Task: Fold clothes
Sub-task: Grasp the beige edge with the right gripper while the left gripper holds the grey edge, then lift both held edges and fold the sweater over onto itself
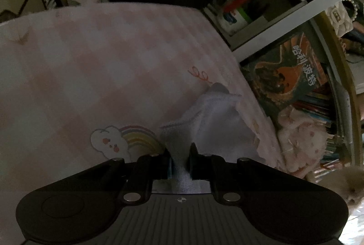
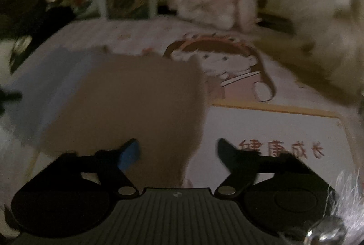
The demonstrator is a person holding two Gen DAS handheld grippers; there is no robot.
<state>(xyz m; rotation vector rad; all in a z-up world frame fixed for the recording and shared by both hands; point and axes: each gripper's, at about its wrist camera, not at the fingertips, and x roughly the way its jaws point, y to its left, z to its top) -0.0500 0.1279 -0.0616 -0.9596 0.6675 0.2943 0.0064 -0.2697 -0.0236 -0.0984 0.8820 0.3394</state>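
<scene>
My left gripper (image 1: 180, 154) was pinched tight on a bunched edge of the pale cloth (image 1: 213, 122), which lay crumpled near the right edge of the checked bed sheet (image 1: 91, 63). My right gripper (image 2: 178, 150) stood half spread over a brown cloth (image 2: 136, 99) — pads not pressing it, as far as the blur allowed. Risk: with only one edge held, lifting could drag the pale cloth into a twist. The fluffy toy (image 2: 318, 17) sat near — a snag hazard.

Left gripper (image 1: 180, 154): black linkage arms, silver pivot screws, ribbed grey body, crosshair mark at centre. Right gripper (image 2: 178, 151): same build, blue pad lower left.
</scene>
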